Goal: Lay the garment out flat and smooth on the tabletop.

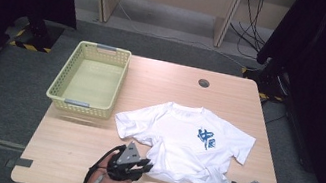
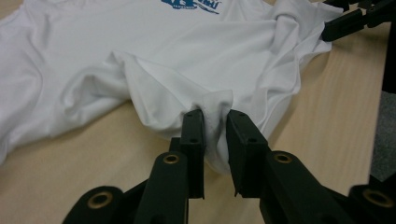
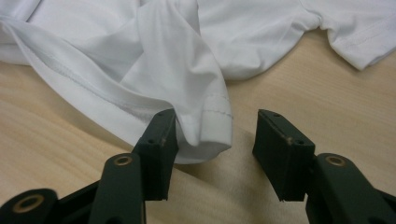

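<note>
- High view: white T-shirt (image 1: 182, 140) lies at lower centre of the wooden table (image 1: 162, 84), hem bunched toward the bottom edge; yellow basket (image 1: 88, 80) at upper left.
- Left gripper (image 2: 215, 116) clamps a fold of the hem (fabric pinched between the jaws).
- Right gripper (image 3: 212, 128) stands apart, hem corner between the jaws, touching one, not pinched.
</note>
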